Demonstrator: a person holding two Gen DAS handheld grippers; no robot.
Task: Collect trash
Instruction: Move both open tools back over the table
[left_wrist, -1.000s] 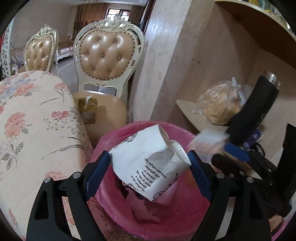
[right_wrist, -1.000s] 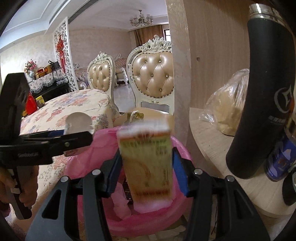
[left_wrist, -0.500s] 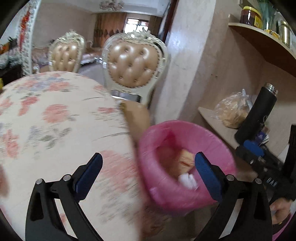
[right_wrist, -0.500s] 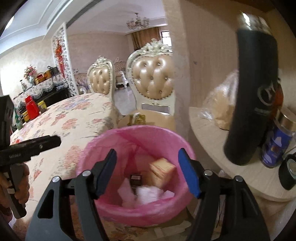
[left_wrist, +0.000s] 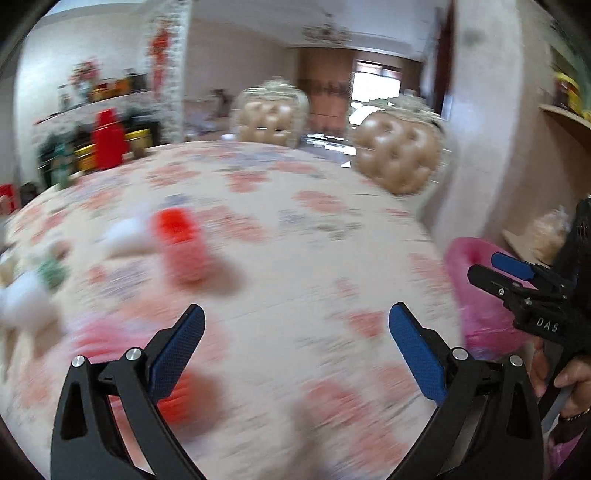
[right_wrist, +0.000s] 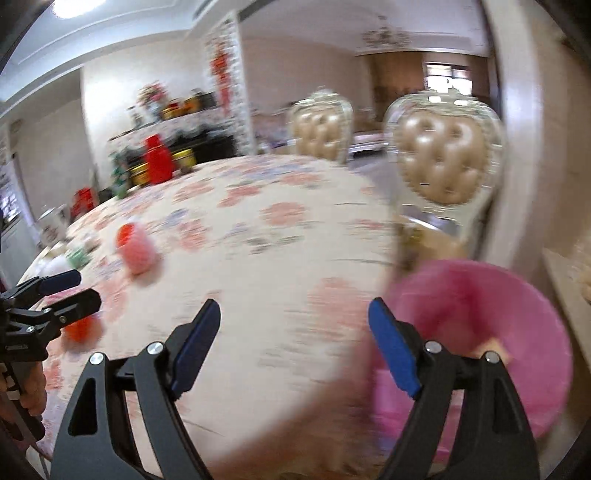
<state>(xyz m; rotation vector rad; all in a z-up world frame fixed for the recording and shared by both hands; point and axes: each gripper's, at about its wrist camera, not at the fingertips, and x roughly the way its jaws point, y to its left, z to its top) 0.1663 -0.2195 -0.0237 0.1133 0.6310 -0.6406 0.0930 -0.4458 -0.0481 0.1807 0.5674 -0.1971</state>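
- left gripper (left_wrist: 296, 345): black angular plastic fingers with slotted cut-outs, blue textured pads (left_wrist: 177, 352), silver screw heads at the joints
- right gripper (right_wrist: 294, 343): same black frame, blue pads (right_wrist: 394, 349), silver screws
- right gripper body at right edge of the left wrist view: white "DAS" lettering
- hand (left_wrist: 561, 373) on its handle: thin bracelet at wrist, lower right

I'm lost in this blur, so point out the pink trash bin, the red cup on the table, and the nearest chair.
pink trash bin (right_wrist: 517, 295): right wrist view, on its inner back wall.
red cup (left_wrist: 183, 245): left wrist view, on its side.
chair (right_wrist: 443, 162): right wrist view, on its padded backrest.
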